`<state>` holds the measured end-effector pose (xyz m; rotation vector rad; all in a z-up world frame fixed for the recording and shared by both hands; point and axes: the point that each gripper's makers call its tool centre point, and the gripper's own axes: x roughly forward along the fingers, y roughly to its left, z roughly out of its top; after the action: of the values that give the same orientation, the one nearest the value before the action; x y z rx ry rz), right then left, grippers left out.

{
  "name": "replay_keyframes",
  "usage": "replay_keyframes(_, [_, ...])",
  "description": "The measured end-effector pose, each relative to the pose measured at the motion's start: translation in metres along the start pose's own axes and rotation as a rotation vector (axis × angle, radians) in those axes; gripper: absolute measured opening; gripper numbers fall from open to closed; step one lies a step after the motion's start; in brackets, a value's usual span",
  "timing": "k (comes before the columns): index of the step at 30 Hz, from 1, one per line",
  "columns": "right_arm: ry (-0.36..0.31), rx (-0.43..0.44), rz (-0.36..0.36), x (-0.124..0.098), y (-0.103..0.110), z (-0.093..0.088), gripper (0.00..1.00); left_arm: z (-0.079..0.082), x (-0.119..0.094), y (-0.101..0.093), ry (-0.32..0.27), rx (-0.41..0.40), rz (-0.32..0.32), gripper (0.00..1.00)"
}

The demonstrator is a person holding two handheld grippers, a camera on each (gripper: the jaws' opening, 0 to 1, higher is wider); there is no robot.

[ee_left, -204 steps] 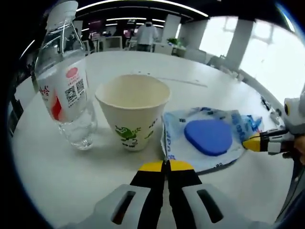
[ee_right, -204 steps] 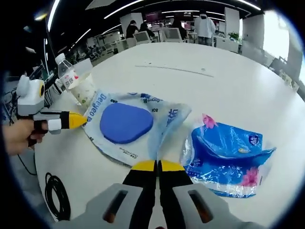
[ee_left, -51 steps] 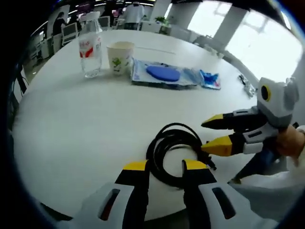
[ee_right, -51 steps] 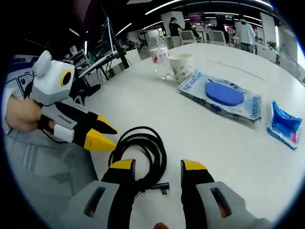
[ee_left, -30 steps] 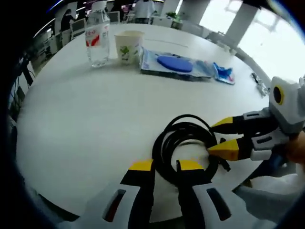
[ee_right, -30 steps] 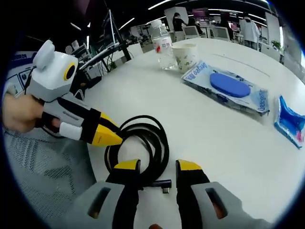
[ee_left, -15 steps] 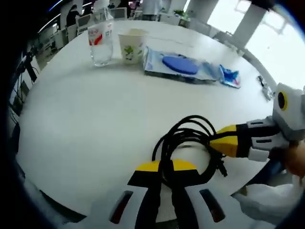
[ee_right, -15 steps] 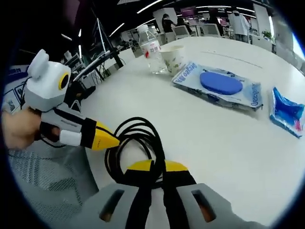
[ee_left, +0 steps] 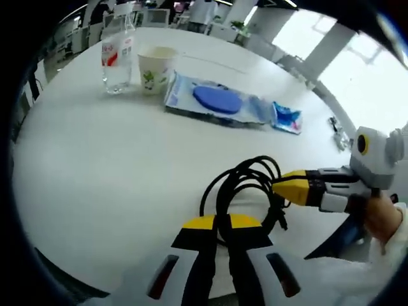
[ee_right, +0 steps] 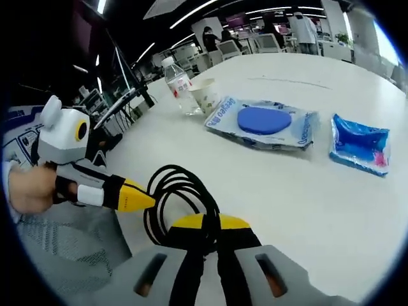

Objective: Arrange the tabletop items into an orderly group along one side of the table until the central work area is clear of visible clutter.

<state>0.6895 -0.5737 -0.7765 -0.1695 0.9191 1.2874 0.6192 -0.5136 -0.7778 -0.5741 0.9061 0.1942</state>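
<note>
Both tongs were clamped on the black cable coil (ee_left: 245,191) near the desk's near edge: the left tongs (ee_left: 217,223) pinched its near loop, the right tongs (ee_left: 288,188) its right side. Far across the desk (ee_left: 95,166), the water bottle (ee_left: 115,60), paper cup (ee_left: 153,69), wipes pack (ee_left: 213,102) and blue tissue pack (ee_left: 285,119) lined the far edge. Bare desk lay between; nothing blocked the way.

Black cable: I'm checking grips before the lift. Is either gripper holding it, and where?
Both. The left gripper pinches the coiled black cable at its near loops; the right gripper clamps the opposite side.
</note>
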Motion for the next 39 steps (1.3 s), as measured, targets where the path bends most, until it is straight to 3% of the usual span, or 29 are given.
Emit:
replay_keyframes(13, [-0.039,0.024,-0.040,-0.021,-0.030,0.004,0.02,0.018,0.017,-0.028,0.002,0.036,-0.039,0.00])
replay_keyframes(32, [-0.077,0.085,-0.126,-0.062,-0.098,0.003,0.02,0.031,0.055,-0.103,0.030,0.083,-0.096,0.00])
replay_keyframes(39, [-0.084,0.112,-0.145,-0.072,-0.120,0.001,0.02,0.029,0.065,-0.128,0.032,0.061,-0.120,0.00])
